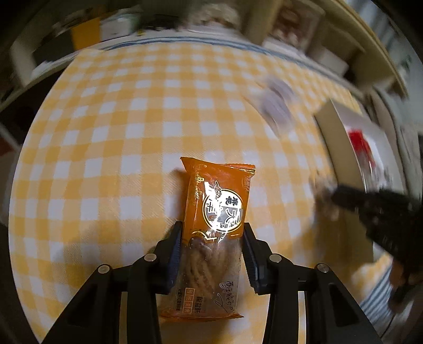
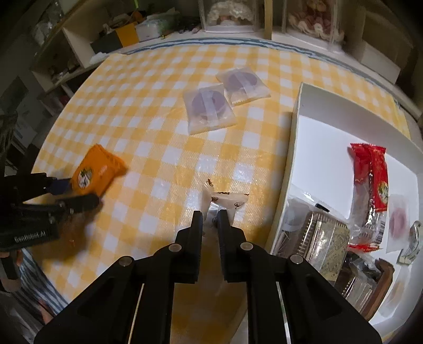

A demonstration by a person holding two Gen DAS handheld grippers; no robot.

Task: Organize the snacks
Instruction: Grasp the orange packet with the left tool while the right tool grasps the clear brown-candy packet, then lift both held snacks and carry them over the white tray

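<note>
An orange snack packet (image 1: 219, 190) lies lengthwise on the yellow checked tablecloth (image 1: 119, 132). My left gripper (image 1: 212, 227) is shut on it, with a pad pressed against each long side. In the right wrist view the same orange snack packet (image 2: 97, 172) sits at the far left in the left gripper (image 2: 76, 195). My right gripper (image 2: 210, 214) is shut on the edge of a small clear packet (image 2: 230, 202) with brown print, just above the cloth. In the left wrist view the right gripper (image 1: 343, 195) is a dark blur at the right.
A white box (image 2: 293, 148) stands at the right with a red packet (image 2: 370, 185), gold-wrapped packets (image 2: 325, 238) and several other snacks inside. Two translucent packets with purple pastries (image 2: 208, 111) (image 2: 243, 84) lie mid-table. Shelves and clear cases (image 2: 230, 13) line the far edge.
</note>
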